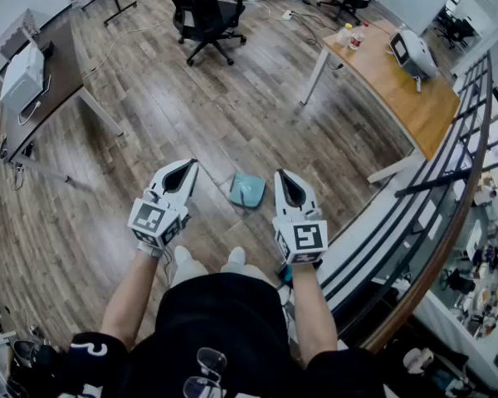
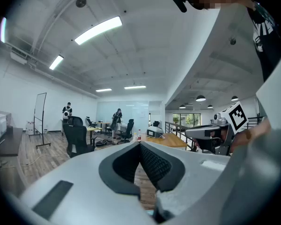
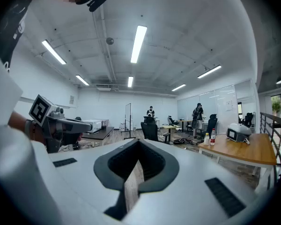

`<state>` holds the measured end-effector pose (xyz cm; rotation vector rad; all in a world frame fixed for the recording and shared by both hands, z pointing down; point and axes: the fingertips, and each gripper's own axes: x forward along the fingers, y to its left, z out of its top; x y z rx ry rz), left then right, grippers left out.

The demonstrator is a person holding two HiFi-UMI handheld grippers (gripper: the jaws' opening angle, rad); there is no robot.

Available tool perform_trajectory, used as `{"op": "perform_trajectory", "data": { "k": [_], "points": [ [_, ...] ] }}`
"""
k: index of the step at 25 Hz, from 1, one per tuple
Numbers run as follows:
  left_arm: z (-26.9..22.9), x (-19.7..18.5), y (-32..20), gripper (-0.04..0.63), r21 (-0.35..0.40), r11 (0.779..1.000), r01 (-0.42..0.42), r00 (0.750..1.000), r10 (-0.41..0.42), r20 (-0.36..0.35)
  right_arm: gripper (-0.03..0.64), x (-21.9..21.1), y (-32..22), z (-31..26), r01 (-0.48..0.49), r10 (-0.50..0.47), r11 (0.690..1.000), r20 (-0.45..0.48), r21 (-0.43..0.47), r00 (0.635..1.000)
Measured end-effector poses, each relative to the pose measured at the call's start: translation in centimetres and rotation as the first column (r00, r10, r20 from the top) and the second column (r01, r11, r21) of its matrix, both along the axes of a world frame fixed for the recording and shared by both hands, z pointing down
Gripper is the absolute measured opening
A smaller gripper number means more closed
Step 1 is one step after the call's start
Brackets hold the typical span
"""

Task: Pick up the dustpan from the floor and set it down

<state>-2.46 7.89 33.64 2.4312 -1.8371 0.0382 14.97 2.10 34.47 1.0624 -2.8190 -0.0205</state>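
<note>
Both closed, left tongs (image 1: pixel 190 164), right tongs (image 1: pixel 280 173), teal dustpan (image 1: pixel 247 191) on floor (image 1: pixel 191 98) between

Both grippers out front, jaws closed, nothing in them.

I've got the left gripper (image 1: pixel 185 169) and the right gripper (image 1: pixel 284 177) side by side ahead of my body, well apart, both pointing forward and about level. On each, the jaws meet at the tips with nothing held between them. My left forearm (image 1: pixel 131 293) and right forearm (image 1: pixel 314 305) reach straight out, bare, and each gripper's marker cube sits at the wrist end, facing up.
</note>
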Motion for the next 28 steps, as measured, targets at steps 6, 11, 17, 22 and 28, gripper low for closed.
{"op": "perform_trajectory", "data": {
  "k": [6, 11, 17, 22, 28],
  "points": [
    [-0.1, 0.4, -0.2, -0.005, -0.003, 1.000, -0.002, 1.000, 0.002, -0.008, -0.006, 0.1, -0.2, 0.0, -0.003, 0.003, 1.000, -0.001, -0.011, 1.000],
    [0.4, 0.5, 0.0, -0.005, -0.012, 1.000, 0.003, 1.000, -0.003, -0.012, -0.005, 0.5, -0.3, 0.3, -0.009, 0.009, 1.000, 0.005, -0.014, 1.000],
    [1.4, 0.5, 0.3, -0.005, -0.026, 1.000, 0.014, 1.000, -0.014, -0.025, -0.005, 0.2, -0.5, 1.1, 0.004, -0.004, 1.000, 0.001, -0.025, 1.000],
    [2.5, -0.2, 0.2, -0.005, -0.051, 0.998, 0.022, 0.998, -0.024, -0.050, -0.005, -1.1, -1.3, 2.3, 0.016, -0.017, 0.998, -0.018, -0.052, 1.000],
    [5.8, -2.2, -1.9, -0.005, -0.093, 0.996, -0.003, 0.996, -0.005, -0.085, -0.005, -4.2, -3.1, 6.1, 0.018, -0.025, 0.995, -0.065, -0.098, 0.998]
  ]
}}
